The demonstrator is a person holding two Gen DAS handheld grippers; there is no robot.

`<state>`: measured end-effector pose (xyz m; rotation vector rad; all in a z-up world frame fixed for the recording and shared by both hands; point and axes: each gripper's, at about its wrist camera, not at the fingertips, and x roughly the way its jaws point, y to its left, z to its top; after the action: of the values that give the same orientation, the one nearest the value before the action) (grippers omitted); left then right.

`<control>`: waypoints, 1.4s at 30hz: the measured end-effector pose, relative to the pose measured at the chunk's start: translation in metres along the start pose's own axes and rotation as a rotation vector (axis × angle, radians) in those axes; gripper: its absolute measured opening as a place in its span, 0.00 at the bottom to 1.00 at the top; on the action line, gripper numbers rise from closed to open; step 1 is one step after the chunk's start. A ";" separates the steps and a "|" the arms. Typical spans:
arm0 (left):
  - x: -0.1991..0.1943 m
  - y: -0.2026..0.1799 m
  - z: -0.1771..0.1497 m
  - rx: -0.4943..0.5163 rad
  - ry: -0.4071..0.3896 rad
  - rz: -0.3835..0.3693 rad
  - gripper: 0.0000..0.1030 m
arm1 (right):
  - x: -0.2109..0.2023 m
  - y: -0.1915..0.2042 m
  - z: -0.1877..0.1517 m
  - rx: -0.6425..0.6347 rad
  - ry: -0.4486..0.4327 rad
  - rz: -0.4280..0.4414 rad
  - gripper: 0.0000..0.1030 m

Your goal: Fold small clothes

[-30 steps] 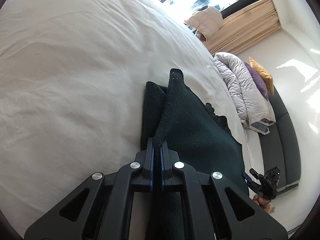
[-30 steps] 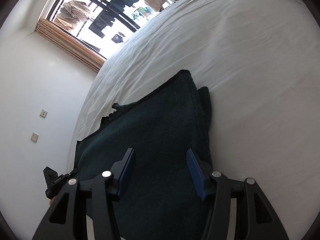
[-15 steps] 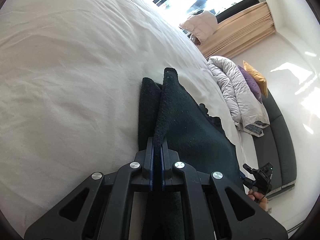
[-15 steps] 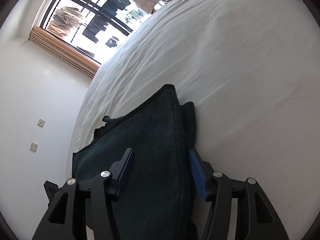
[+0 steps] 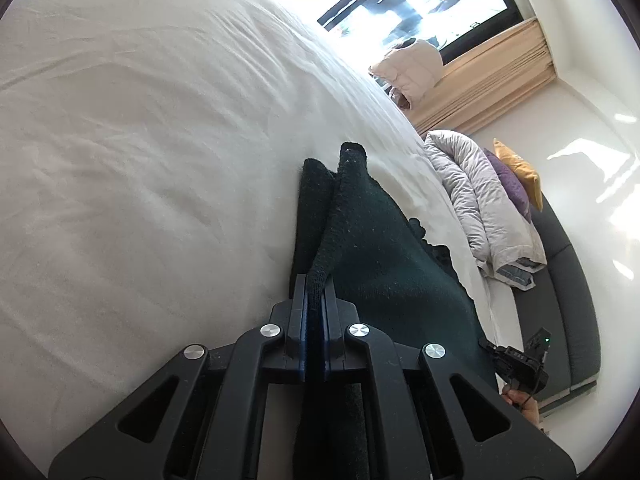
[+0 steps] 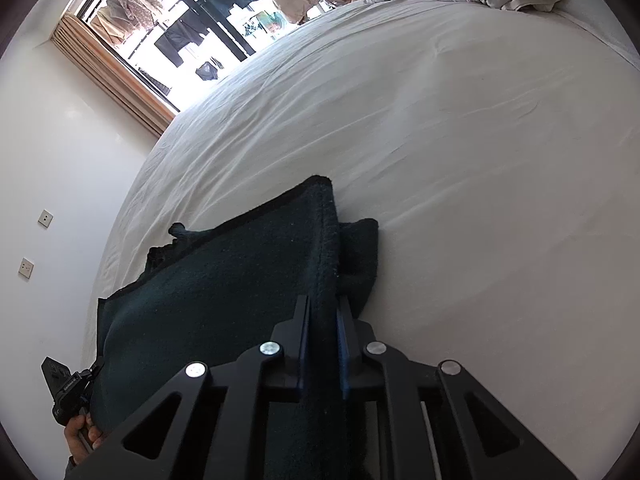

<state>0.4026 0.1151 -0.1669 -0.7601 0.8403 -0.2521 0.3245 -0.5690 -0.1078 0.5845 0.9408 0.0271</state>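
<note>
White bed (image 5: 160,160) carries the dark green garment (image 5: 384,256) near its edge, part-folded, long axis running fwd from both grippers toward the window. Left gripper (image 5: 315,280): jaws clamped tight on one raised hem edge. Right gripper (image 6: 323,312): jaws closing, now narrow, fabric's opposite folded edge between them w/ pads about touching it. Both hands equally near, one per corner of the near end; next move likely lifts that end fwd over the far end. Vs a sec ago: right jaws stood wide above the cloth; left unchanged.
</note>
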 end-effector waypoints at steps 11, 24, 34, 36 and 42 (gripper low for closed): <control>0.003 0.003 -0.001 -0.002 -0.003 0.008 0.06 | 0.012 0.002 0.009 -0.020 -0.020 -0.034 0.11; -0.063 -0.012 0.009 0.015 -0.136 -0.009 0.07 | -0.062 -0.018 -0.002 0.062 -0.185 0.072 0.52; -0.004 -0.108 -0.047 0.389 0.087 0.190 0.07 | -0.040 0.073 -0.092 -0.126 0.044 0.303 0.52; 0.002 -0.092 -0.060 0.359 0.107 0.207 0.07 | -0.027 0.070 -0.102 -0.137 0.071 0.263 0.49; -0.015 -0.069 -0.074 0.309 0.101 0.146 0.07 | -0.032 0.013 -0.091 -0.026 -0.008 0.219 0.11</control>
<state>0.3429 0.0360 -0.1421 -0.3985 0.9221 -0.2839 0.2386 -0.5243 -0.1184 0.6604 0.8646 0.2326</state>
